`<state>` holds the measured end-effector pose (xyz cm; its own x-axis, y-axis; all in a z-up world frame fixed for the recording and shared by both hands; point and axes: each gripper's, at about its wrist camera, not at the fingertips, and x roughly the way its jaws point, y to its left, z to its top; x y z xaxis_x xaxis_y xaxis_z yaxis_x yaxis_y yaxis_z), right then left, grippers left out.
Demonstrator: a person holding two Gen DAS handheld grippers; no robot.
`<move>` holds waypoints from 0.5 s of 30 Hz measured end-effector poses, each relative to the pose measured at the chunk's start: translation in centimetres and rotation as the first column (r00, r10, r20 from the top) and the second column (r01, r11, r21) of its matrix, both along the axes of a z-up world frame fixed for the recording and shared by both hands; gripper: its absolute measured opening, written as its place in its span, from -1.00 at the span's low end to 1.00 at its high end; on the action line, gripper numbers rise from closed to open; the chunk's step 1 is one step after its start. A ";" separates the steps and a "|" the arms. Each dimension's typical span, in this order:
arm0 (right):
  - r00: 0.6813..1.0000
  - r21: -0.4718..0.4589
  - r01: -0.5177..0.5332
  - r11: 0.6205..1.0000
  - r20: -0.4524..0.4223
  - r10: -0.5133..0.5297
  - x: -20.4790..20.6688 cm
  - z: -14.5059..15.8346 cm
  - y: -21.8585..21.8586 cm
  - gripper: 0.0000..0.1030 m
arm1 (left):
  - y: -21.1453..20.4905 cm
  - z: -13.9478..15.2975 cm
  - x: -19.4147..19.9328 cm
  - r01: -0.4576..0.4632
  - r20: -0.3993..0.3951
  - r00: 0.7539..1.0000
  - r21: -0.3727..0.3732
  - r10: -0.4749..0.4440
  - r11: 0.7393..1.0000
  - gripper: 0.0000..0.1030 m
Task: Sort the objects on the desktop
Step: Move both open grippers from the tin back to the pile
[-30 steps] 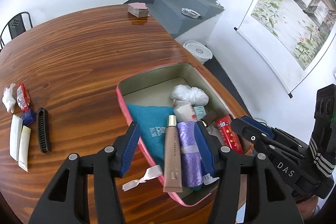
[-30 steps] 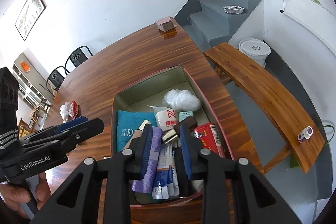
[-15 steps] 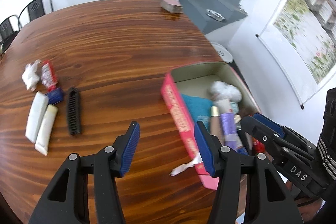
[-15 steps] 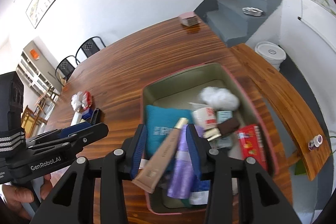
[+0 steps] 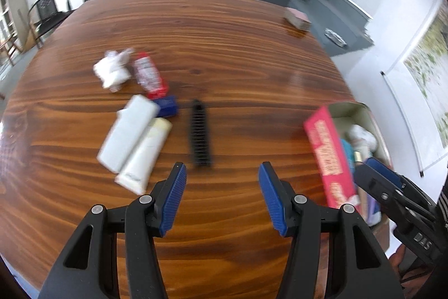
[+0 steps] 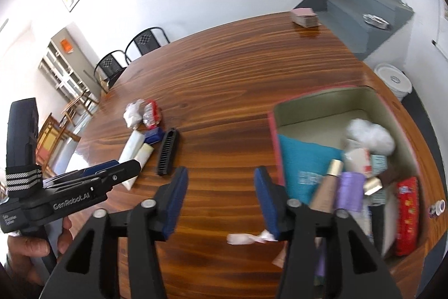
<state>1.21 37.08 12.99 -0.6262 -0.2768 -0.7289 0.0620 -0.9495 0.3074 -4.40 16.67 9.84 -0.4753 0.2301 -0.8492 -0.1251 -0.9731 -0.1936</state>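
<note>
The black comb point(image 5: 200, 133) lies flat on the wooden table point(image 5: 224, 32), straight ahead of the left gripper point(image 5: 222, 198) and just past its fingertips, its long axis running nearly along the fingers' line — away from the gripper, not across it. The gripper stands wide open and holds nothing. Left of the comb lie two white tubes point(image 5: 134, 142), side by side and touching. Well to the right stands the pink tin point(image 5: 327, 147), already part filled. The right gripper point(image 6: 221, 201) — also wide open and empty — sits farther from the comb point(image 6: 167, 156), which lies ahead and to its left. The left looks the nearer hand for it.
</note>
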 end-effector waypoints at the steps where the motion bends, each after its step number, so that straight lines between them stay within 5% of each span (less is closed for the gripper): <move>1: 1.000 0.002 -0.013 1.000 0.001 0.013 -0.2 -0.1 -0.8 0.25 | -0.8 -0.2 -0.2 -0.013 0.003 1.000 -0.003 0.013 1.000 0.12; 8: 0.998 0.004 -0.047 0.999 0.037 0.046 -1.7 -1.0 -4.5 0.26 | -6.7 -1.5 -2.1 -0.092 0.028 0.995 -0.024 0.093 0.995 0.12; 15: 0.996 0.010 -0.039 0.999 0.080 0.038 -3.1 -2.3 -7.1 0.28 | -8.7 -3.2 -4.3 -0.060 0.056 0.996 -0.040 0.062 0.997 0.12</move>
